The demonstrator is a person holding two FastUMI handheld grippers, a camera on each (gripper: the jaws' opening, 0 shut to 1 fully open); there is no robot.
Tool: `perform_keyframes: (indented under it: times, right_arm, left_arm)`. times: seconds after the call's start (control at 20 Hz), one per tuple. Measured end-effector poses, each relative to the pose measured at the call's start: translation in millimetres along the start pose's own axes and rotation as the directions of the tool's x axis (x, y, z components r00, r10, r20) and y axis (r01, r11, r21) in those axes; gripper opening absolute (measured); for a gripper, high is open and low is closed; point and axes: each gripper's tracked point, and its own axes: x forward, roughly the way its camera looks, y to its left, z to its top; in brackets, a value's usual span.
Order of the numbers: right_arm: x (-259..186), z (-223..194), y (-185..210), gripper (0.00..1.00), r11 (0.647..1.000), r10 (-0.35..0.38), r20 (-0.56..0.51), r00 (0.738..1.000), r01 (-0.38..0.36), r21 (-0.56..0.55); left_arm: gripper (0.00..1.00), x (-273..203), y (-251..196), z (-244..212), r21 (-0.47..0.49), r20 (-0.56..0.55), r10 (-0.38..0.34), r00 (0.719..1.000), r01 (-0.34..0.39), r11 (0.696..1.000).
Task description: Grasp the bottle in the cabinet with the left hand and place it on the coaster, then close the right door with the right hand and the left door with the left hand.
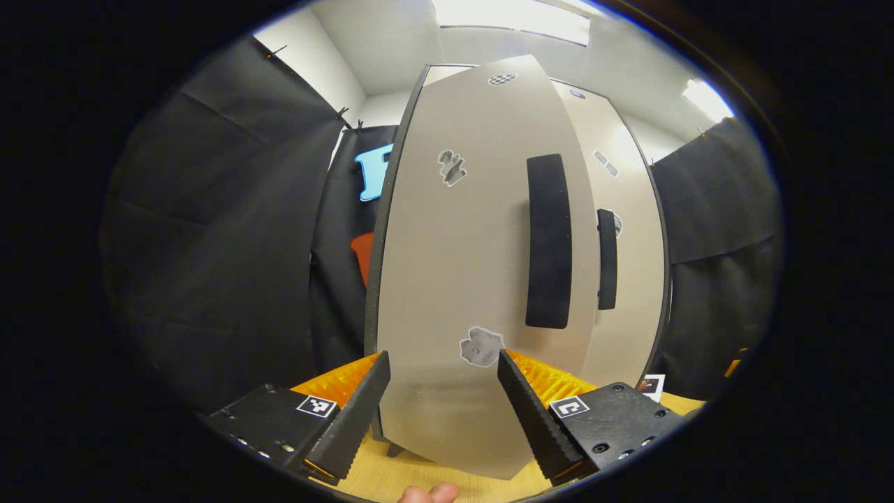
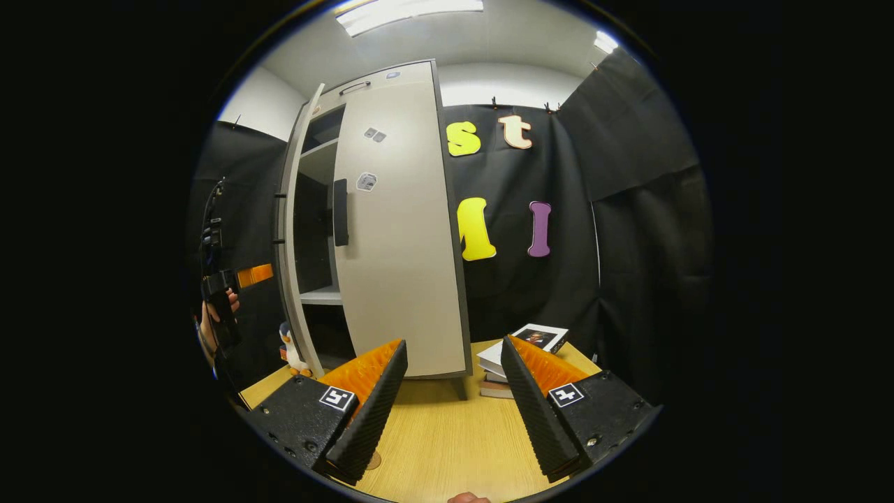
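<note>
Both claws wide and empty at the cabinet.
Left claw [image 1: 440, 367] faces the left door [image 1: 461, 265] just ahead; right claw [image 2: 454, 356] faces the right door [image 2: 398, 244].

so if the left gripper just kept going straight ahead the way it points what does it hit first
Most likely the left door of the cabinet: its pale panel sits right between and ahead of the left gripper, whose fingers are spread open. The door's black handle lies up and to the right of that line. Depth is hard to judge here.
</note>
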Motion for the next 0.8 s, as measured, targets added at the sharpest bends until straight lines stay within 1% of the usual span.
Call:
perform_keyframes:
  times: [0.05,0.1,0.15,0.25,0.45,0.5,0.65,0.75,0.8]
  right_arm:
    - [1,3,3,0.83,1.0,0.009,0.006,1.0,-0.009,0.003]
    - [2,6,6,0.83,1.0,0.019,0.012,1.0,-0.019,0.004]
    - [2,6,8,0.83,1.0,0.024,0.014,1.0,-0.024,0.003]
    - [4,7,13,0.83,0.999,0.036,0.014,0.999,-0.036,0.0]
    - [5,9,26,0.83,0.998,0.068,0.008,0.998,-0.068,0.01]
    - [6,10,31,0.83,0.997,0.078,0.01,0.997,-0.078,0.01]
    - [7,8,41,0.83,0.995,0.1,0.002,0.995,-0.1,0.004]
    - [7,11,48,0.83,0.993,0.116,0.007,0.993,-0.116,0.006]
    - [7,11,51,0.83,0.993,0.121,0.005,0.993,-0.121,0.011]
  left_arm:
    - [0.95,-4,-2,-1,0.005,0.004,-0.009,1.0,0.009,1.0]
    - [0.99,-9,-2,-3,0.009,0.009,-0.012,1.0,0.011,1.0]
    - [0.95,-14,-3,-6,0.012,0.012,-0.012,1.0,0.012,1.0]
    - [0.99,-26,-6,-11,0.001,0.014,-0.012,1.0,0.012,1.0]
    - [1.0,-48,-8,-32,-0.029,0.017,0.002,1.0,-0.002,1.0]
    - [0.95,-55,-9,-37,-0.035,0.018,0.009,1.0,-0.008,0.999]
    - [0.95,-73,-15,-56,-0.069,0.007,0.025,1.0,-0.025,0.997]
    - [0.95,-86,-16,-73,-0.06,-0.019,0.042,0.999,-0.044,0.997]
    - [0.98,-89,-16,-81,-0.047,-0.037,0.049,0.998,-0.05,0.998]
